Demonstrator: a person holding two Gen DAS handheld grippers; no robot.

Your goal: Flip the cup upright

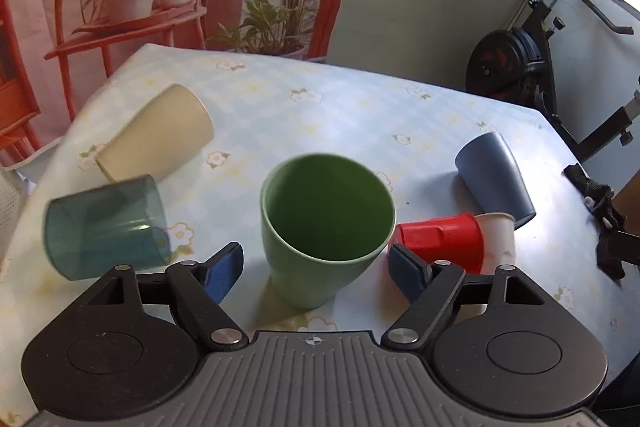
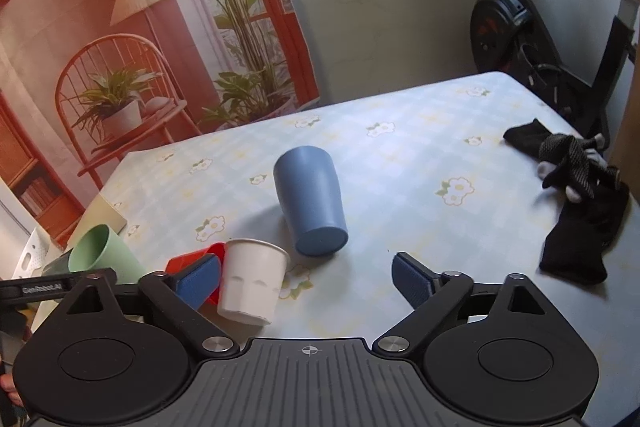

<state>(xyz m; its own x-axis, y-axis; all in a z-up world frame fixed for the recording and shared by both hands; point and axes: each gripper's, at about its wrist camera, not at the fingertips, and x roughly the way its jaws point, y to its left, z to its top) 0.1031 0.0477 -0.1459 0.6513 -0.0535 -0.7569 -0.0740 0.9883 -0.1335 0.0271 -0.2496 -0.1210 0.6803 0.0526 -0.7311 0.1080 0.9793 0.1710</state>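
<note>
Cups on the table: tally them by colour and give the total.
Green cup: 1
Cream cup: 1
Teal see-through cup: 1
Blue-grey cup: 1
Red cup: 1
White cup: 1
Total: 6

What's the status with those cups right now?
Both hand-held grippers open, left, right. Green cup upright between left fingers. Blue cup on its side. Nothing blocking.
</note>
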